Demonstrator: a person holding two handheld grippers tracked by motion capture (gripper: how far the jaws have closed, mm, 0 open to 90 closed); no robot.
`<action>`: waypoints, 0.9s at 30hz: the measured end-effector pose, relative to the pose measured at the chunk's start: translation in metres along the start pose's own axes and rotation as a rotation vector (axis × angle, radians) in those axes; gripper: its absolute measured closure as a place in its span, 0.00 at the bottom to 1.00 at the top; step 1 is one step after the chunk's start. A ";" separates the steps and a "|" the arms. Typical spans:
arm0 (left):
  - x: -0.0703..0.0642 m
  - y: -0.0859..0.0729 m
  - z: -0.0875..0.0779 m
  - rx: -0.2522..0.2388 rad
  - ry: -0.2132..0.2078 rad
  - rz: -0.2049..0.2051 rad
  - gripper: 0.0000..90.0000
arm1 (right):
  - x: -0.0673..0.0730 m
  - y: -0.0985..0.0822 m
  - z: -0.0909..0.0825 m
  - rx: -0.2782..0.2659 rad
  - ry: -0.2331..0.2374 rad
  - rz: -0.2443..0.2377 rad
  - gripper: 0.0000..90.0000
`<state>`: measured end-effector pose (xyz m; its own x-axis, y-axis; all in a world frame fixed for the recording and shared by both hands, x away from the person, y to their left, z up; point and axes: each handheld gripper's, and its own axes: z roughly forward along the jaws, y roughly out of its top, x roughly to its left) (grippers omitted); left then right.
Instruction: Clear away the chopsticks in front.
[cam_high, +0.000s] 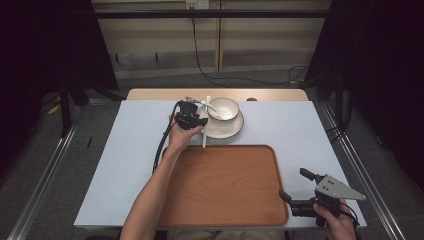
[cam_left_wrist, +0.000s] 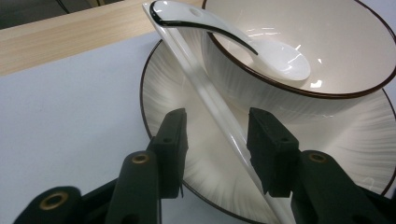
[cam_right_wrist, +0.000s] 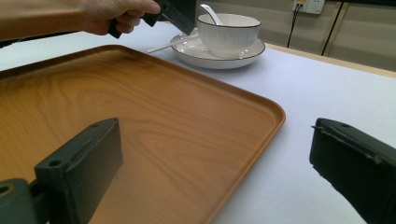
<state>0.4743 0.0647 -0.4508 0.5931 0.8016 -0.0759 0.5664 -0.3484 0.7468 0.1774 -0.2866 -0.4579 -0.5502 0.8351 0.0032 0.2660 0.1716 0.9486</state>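
Reaching over the far part of the counter (cam_high: 125, 150), the left tool (cam_left_wrist: 217, 149) has its two black jaws on either side of a long white chopstick (cam_left_wrist: 205, 98). That stick runs right up through the gap between them. It lies slanted, with its far end near the handle of the spoon (cam_left_wrist: 252, 42) and its near end going down past the right jaw. The jaws stand partly apart. A bit of space shows beside the left jaw, so they do not pinch the stick yet. The stick rests on the rim of a white plate (cam_left_wrist: 163, 93) with a dark edge. A white bowl (cam_left_wrist: 327, 60) sits on that plate, and the spoon lies in the bowl with its handle sticking out over the rim. From above, the plate and bowl sit just past the far edge of a big wooden tray (cam_high: 225, 190), and the stick hangs off the plate toward the tray. The right tool (cam_high: 300, 187) is well away from all this, by the near right corner of the tray. Its jaws are wide apart with nothing between them
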 end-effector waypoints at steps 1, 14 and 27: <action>0.000 0.000 0.001 0.013 -0.001 0.010 0.65 | 0.000 0.000 0.000 0.002 0.000 0.004 0.02; 0.008 -0.001 0.007 0.036 0.009 -0.027 0.70 | 0.000 -0.001 0.001 0.002 -0.004 0.002 0.02; 0.009 0.007 0.012 0.082 0.046 -0.029 0.79 | 0.000 -0.001 0.000 0.010 0.001 -0.002 0.02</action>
<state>0.4904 0.0634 -0.4547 0.5497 0.8328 -0.0654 0.6291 -0.3612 0.6883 0.1776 -0.2870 -0.4588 -0.5510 0.8345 0.0018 0.2729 0.1782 0.9454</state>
